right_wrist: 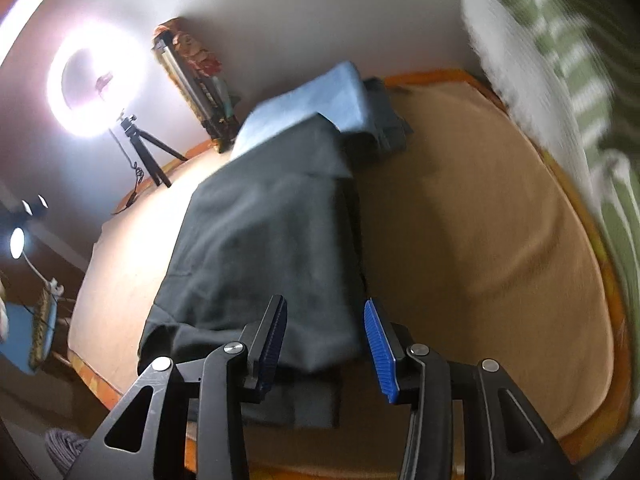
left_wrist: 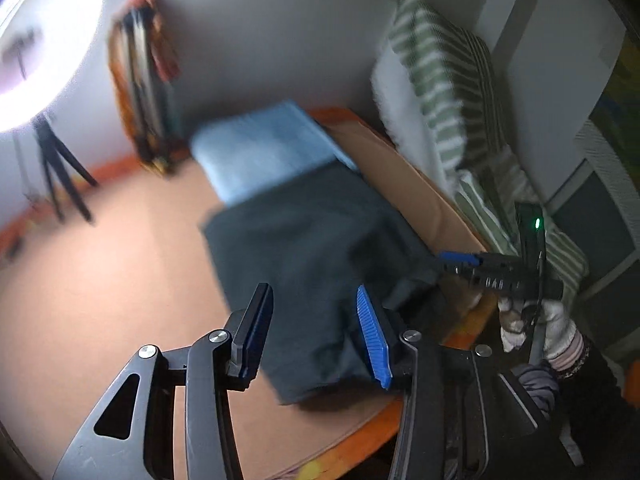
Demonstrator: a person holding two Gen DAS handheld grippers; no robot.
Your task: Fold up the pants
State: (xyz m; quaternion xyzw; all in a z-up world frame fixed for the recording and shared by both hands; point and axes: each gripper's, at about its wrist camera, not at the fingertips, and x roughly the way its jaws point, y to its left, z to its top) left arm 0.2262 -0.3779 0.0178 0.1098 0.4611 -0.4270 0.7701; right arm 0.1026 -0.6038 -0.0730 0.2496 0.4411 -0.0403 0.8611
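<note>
Dark grey pants (left_wrist: 316,256) lie folded lengthwise on the tan bed surface (left_wrist: 120,300), their near end just under my left gripper (left_wrist: 316,332), which is open and empty above them. In the right wrist view the pants (right_wrist: 260,248) run away from my right gripper (right_wrist: 326,344), which is open and empty over their near end. The right gripper also shows in the left wrist view (left_wrist: 460,262), held by a gloved hand at the pants' right edge; its jaw state is unclear there.
A folded light blue cloth (left_wrist: 264,148) lies at the far end of the pants. A green striped pillow (left_wrist: 440,80) leans at the right. A ring light (right_wrist: 96,84) on a tripod (right_wrist: 140,148) stands far left. The bed has an orange edge (right_wrist: 608,280).
</note>
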